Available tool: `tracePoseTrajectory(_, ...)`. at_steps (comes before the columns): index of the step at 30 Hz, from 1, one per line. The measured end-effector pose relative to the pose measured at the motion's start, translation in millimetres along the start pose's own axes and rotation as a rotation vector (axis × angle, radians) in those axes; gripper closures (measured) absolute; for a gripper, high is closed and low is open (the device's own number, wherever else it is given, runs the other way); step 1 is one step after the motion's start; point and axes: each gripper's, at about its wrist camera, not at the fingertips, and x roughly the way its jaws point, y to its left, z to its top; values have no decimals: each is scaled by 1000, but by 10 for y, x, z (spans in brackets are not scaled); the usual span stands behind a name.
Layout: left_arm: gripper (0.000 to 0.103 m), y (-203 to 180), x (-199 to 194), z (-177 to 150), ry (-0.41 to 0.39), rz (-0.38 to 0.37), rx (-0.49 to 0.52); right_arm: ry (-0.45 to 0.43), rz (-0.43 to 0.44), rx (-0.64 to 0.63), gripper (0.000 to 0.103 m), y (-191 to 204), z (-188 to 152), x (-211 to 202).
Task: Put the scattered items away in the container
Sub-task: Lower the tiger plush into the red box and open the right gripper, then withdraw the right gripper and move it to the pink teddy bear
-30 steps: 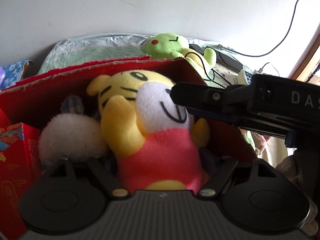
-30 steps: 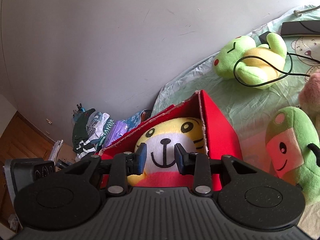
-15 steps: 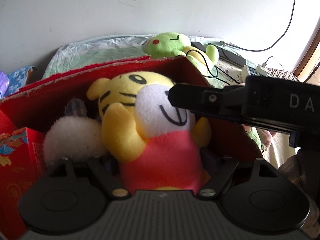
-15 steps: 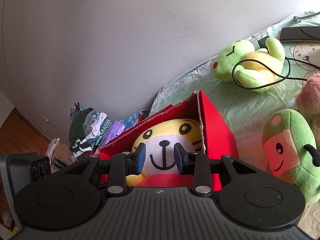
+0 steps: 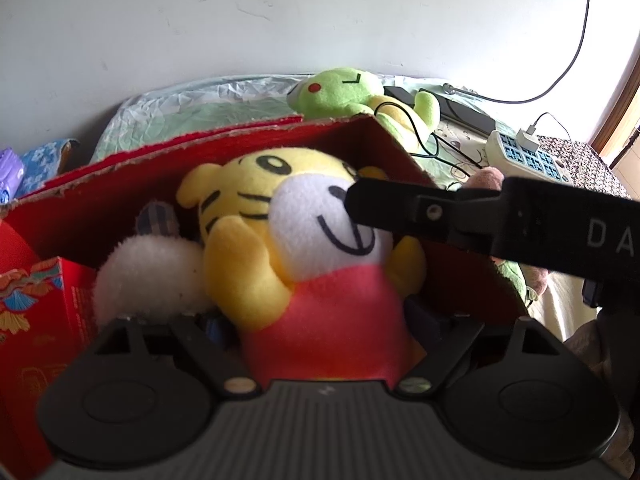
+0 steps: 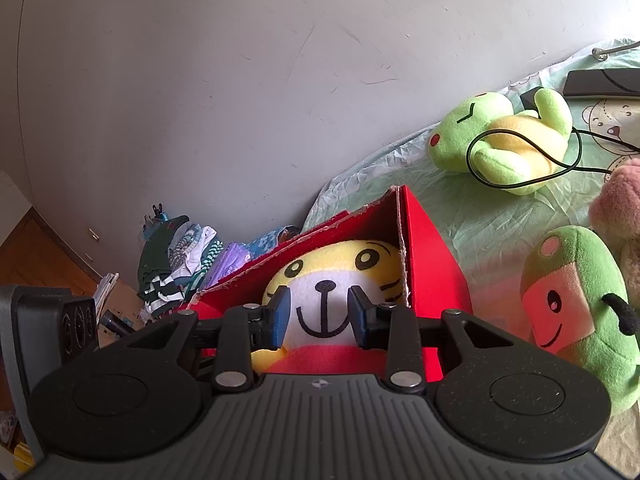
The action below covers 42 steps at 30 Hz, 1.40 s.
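Observation:
A yellow tiger plush (image 5: pixel 304 216) in a pink shirt lies in the red cardboard box (image 5: pixel 120 196), next to a white fluffy plush (image 5: pixel 148 272). My left gripper (image 5: pixel 320 320) straddles the tiger's pink body; its jaws are opening and the pads stand just off the cloth. My right gripper (image 6: pixel 319 316) is shut to a narrow gap over the box (image 6: pixel 432 256), in front of the tiger's face (image 6: pixel 332 256). I cannot tell whether it touches the plush. One of its black fingers (image 5: pixel 400 208) crosses the left wrist view at the tiger's snout.
On the pale green sheet lie a green frog plush (image 6: pixel 500 136) with a black cable over it, a green plush with a pink face (image 6: pixel 576 304) and a pink plush (image 6: pixel 620 196). A power strip (image 5: pixel 524 156) sits at the back right. Folded clothes (image 6: pixel 180 256) are piled beyond the box.
The left gripper's jaws have spread apart and come off the tiger's pink body. The tiger stays in the box. The right gripper has hardly moved.

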Motion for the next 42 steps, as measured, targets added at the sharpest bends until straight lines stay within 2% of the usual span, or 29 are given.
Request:
tracePoseTrajectory(16, 13, -46, -83, -70, -56, 21, 39, -21, -60, -32, 70, 36, -99, -138)
tracePoseTrajectory(21, 9, -39, -162, -113, -100, 9, 13, -14, -103, -118, 69, 146, -135, -128)
tracePoseTrajectory(25, 8, -72, -287, -178, -129, 34, 5, -16, -87, -102, 67, 123, -153, -189)
tracePoseTrajectory(29, 6, -98, -359, -228, -139, 95, 20, -35, -62, -78, 67, 71, -178, -255)
tracePoseTrajectory(34, 6, -73, -323, -291, -106, 95, -13, -46, -54, -99, 67, 68, -197, -265)
tracePoseTrajectory(42, 6, -127, -440, -373, -144, 134, -37, -82, -34, -160, 67, 29, -258, -303)
